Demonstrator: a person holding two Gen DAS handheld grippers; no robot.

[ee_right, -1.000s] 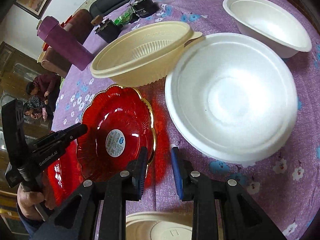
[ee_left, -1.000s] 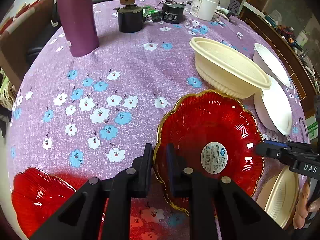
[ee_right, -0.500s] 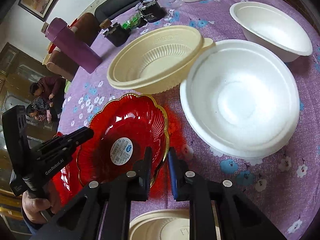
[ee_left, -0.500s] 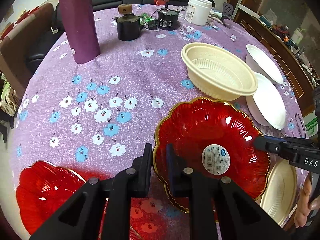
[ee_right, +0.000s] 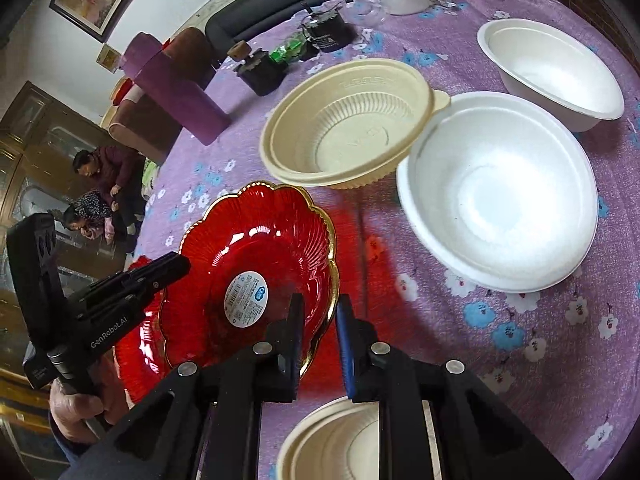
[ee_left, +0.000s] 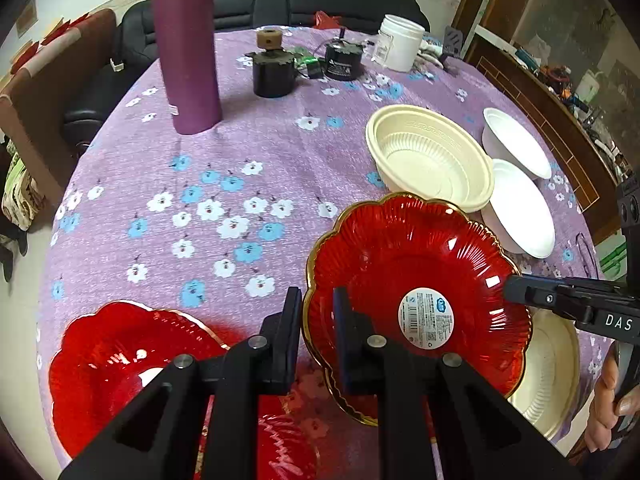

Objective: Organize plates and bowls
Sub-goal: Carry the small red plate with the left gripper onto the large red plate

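Round table under a purple floral tablecloth [ee_left: 248, 152], black sofa behind. Largest item in play: red scalloped plate with gold rim and a round sticker [ee_left: 416, 300], lifted off the cloth and held level between both tools. Left gripper [ee_left: 316, 312] is clamped narrow on the plate's left rim. Right gripper [ee_right: 318, 320] has just been closing, and its jaws now pinch the opposite rim between them. Second red plate [ee_left: 120, 360] lies on the cloth at lower left. Cream ribbed bowl [ee_left: 428, 160] sits beyond the held plate, touching a white foam bowl [ee_right: 500, 192]; another white bowl [ee_right: 548, 68] farther back. Purple flask [ee_left: 188, 48] upright, far left.
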